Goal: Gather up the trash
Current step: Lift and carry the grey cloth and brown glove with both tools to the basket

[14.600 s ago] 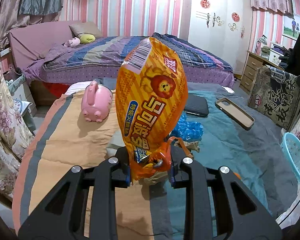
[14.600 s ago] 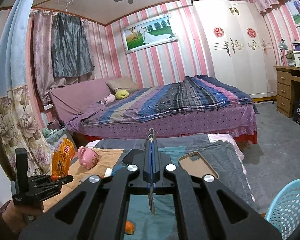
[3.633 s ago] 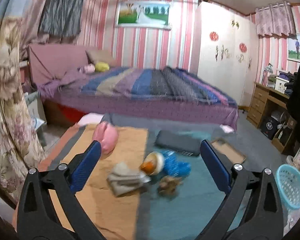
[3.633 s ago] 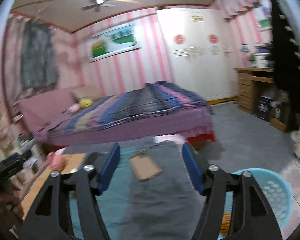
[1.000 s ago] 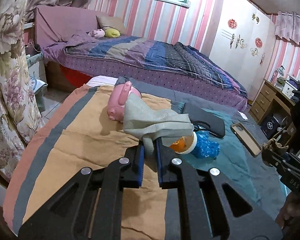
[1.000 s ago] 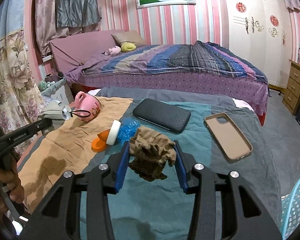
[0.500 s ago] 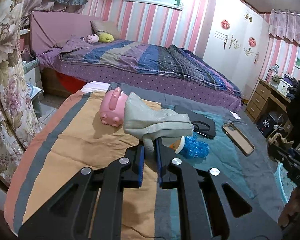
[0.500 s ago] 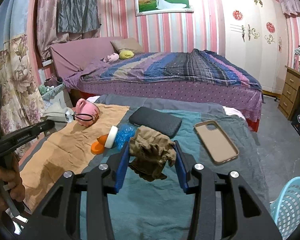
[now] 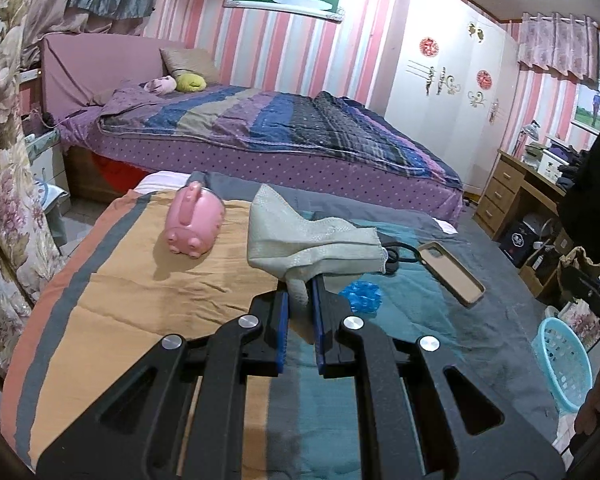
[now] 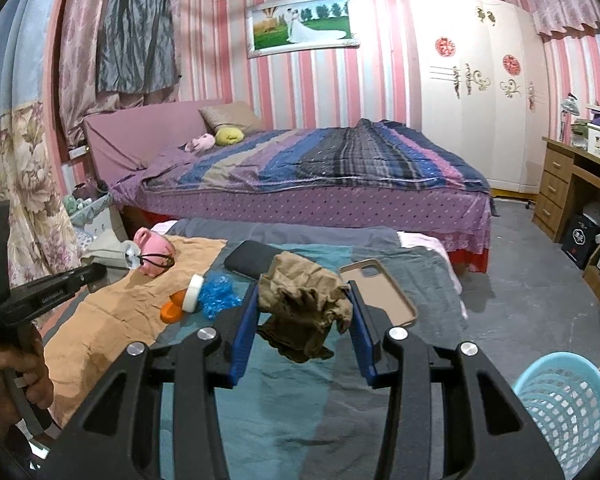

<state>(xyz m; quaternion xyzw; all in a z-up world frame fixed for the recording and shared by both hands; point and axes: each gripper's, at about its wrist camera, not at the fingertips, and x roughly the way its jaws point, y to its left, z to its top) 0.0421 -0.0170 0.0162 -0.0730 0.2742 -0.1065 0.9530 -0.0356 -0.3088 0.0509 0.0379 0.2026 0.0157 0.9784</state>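
My left gripper (image 9: 299, 294) is shut on a pale grey-green cloth (image 9: 308, 240), held up above the striped bed cover. In the right wrist view that gripper (image 10: 100, 270) shows at the left, a hand around its handle. My right gripper (image 10: 304, 300) is shut on a crumpled brown wad of paper (image 10: 304, 294) that fills the gap between its blue pads. A light blue mesh basket (image 10: 568, 404) stands on the floor at the lower right, also the basket (image 9: 566, 364) in the left wrist view. On the cover lie crumpled blue plastic (image 10: 218, 296) and an orange-and-white cup (image 10: 184, 300).
A pink piggy bank (image 9: 194, 222), a dark flat case (image 10: 252, 264) and a tan phone case (image 10: 378, 292) lie on the low bed. A large purple bed (image 10: 320, 176) stands behind. A wooden desk (image 10: 572, 188) is at the right, flowered curtains (image 9: 0, 160) at the left.
Both grippers have risen and drawn back from the cover with their loads still held. The basket has come further into both views.
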